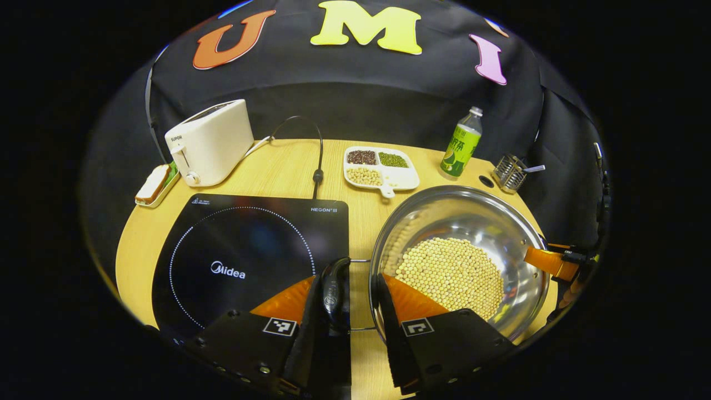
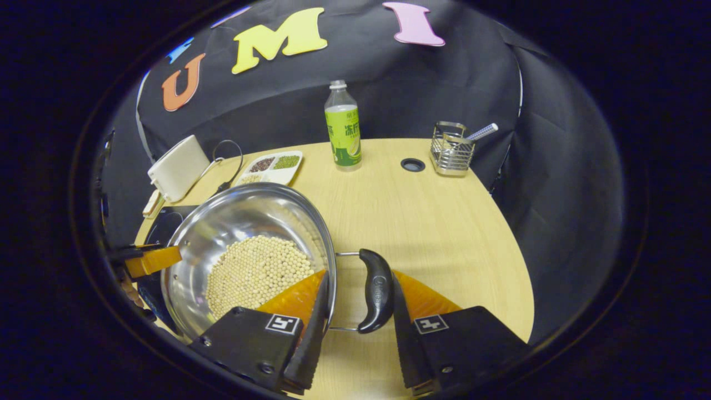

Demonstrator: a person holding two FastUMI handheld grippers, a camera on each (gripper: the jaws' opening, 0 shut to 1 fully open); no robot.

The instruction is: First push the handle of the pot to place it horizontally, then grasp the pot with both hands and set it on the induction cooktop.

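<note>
- Stainless steel forms the pot (image 1: 489, 233): a wide, shallow, mirror-bright bowl with a thin rolled rim, standing on the tabletop (image 1: 361, 222) just right of the induction cooktop (image 1: 250, 255) and not on it.
- Pale round beans (image 1: 452, 275) cover the pot floor in a single grainy layer; the polished wall reflects them.
- Two glossy black handles, each a curved moulded grip on wire brackets, sit on opposite sides of the pot.
- Left gripper (image 1: 350, 311): fingers parted about a handle's width, straddling the left handle (image 1: 335, 289). The handle lies against one finger; contact with the other cannot be confirmed.
- Right gripper (image 2: 358, 316): fingers apart on either side of the right handle (image 2: 376, 290), one finger over the pot rim. The handle touches one finger, with a gap at the other.
- Induction cooktop: flat black glass with a dotted ring; its near edge is cut off behind the left gripper.
- Far tabletop: light wood grain, carrying a white toaster (image 1: 211, 141), a divided white dish (image 1: 380, 169) of grains, a green-labelled bottle (image 2: 343, 128) and a wire holder (image 2: 451, 149).
</note>
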